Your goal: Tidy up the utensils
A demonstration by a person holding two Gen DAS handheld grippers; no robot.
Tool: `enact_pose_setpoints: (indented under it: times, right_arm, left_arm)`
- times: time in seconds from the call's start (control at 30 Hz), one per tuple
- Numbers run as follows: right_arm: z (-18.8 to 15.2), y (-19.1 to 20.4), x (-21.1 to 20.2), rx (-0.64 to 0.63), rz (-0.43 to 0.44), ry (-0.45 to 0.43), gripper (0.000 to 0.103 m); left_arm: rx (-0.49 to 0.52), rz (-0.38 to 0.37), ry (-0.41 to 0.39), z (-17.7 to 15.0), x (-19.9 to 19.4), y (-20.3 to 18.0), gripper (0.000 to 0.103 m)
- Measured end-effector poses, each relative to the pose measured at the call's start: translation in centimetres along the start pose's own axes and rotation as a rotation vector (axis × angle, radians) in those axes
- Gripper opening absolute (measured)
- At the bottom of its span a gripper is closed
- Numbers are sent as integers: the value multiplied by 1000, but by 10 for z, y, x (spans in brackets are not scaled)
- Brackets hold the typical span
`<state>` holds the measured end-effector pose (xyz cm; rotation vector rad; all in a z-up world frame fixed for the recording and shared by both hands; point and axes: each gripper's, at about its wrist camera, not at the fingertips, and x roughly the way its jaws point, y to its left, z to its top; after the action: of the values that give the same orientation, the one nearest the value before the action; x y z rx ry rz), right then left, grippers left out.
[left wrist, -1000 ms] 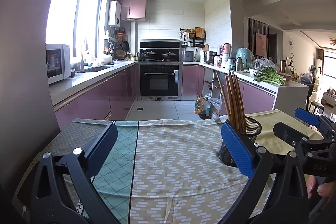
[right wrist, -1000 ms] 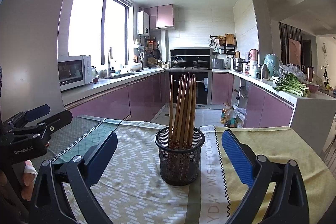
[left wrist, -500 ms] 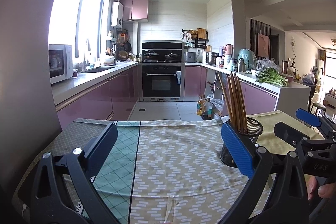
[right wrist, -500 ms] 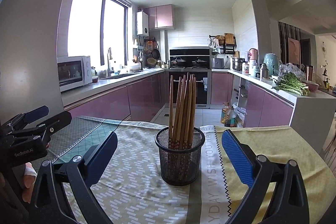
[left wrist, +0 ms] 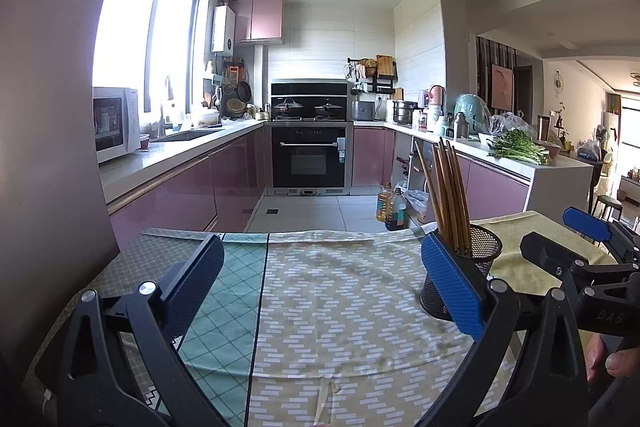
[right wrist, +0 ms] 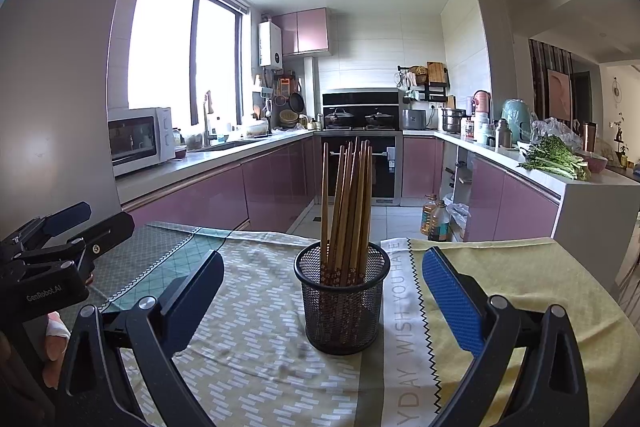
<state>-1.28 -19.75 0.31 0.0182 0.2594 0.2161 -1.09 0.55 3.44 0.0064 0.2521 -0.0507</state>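
Right wrist view centres on the chopsticks [right wrist: 347, 211], a bundle of brown wooden sticks standing upright with a slight fan in the black mesh holder [right wrist: 341, 301], which sits on the tablecloth [right wrist: 256, 339] near the middle of the table, just left of a printed strip of lettering. Kept tips-down in a cup like this, the sticks stay gathered and easy to pull one at a time, so the holder looks like the collection point for the job. The right gripper [right wrist: 322, 291] faces it squarely, its jaws wide apart with one blue pad on either side of the holder and nothing between them but the cup further off; none of the pads touch it. That framing suggests either a reach for the sticks or a check that they are settled, and I cannot tell which. From the left wrist view the same holder [left wrist: 476, 267] shows at the right, partly behind that gripper's own right finger. The left gripper [left wrist: 320, 283] also has its jaws spread and empty, hovering over bare patterned cloth to the left of the holder. No loose utensils show on the table, so the sorting appears largely done. Beyond the far edge lies the kitchen, with pink cabinets and an oven [left wrist: 309, 159].
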Motion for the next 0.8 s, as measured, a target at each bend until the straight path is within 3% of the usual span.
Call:
enact_pose_setpoints:
  times: [0.8]
  right_arm:
    - [2, 0, 1, 2, -5, 4, 96]
  left_arm:
    - [-3, 0, 3, 0, 1, -1, 97]
